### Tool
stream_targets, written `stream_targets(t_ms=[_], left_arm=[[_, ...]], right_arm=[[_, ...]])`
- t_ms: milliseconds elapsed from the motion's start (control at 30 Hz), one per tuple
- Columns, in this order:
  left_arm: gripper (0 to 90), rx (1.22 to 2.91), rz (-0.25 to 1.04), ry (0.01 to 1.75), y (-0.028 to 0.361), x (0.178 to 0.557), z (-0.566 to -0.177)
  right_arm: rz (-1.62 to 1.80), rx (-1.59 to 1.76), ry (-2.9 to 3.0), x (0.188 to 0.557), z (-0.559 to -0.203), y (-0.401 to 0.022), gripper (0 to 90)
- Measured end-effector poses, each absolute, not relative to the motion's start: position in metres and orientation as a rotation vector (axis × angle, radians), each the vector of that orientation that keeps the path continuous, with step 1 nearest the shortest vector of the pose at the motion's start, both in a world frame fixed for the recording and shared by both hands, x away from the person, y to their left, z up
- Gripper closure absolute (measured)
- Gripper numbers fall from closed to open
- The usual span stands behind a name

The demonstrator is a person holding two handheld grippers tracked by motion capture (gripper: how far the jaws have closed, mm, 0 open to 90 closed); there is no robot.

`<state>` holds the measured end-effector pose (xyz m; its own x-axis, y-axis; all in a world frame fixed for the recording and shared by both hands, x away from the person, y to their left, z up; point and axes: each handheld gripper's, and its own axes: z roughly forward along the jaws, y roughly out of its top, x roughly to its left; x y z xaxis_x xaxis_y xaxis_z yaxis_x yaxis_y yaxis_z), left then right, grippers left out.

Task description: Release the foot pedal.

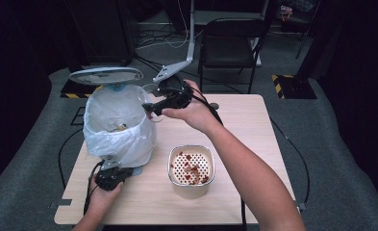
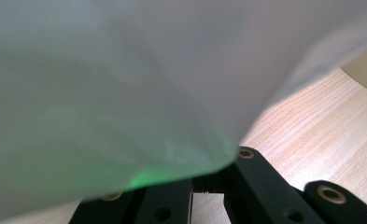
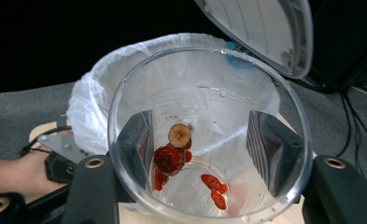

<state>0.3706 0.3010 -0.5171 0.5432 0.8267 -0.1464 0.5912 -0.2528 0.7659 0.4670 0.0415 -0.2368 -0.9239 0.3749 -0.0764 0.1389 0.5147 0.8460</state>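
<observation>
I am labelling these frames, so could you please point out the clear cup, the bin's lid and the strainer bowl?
clear cup [image 3: 209,140]: right gripper view, inner wall of the cup.
bin's lid [image 1: 106,75]: high view, top face of the lid.
strainer bowl [image 1: 191,189]: high view, front outer wall.

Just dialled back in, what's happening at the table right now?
The right hand-held gripper holds a clear plastic cup tipped toward the open, bag-lined bin, whose lid stands up. Bits of red fruit and a round slice cling inside the cup. The left hand-held gripper is shut at the foot of the bin, right against the white bag. A beige container with a perforated insert carrying more red pieces sits on the table beside the bin.
</observation>
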Motion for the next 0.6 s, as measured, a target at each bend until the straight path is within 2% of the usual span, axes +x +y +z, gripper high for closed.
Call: stream_targets(t_ms=[600], left_arm=[[90.0, 1.949, 0.355, 1.152, 0.301, 0.369, -0.518]], right_arm=[[1.409, 0.341, 2.524, 0.468, -0.239, 0.093, 40.9]])
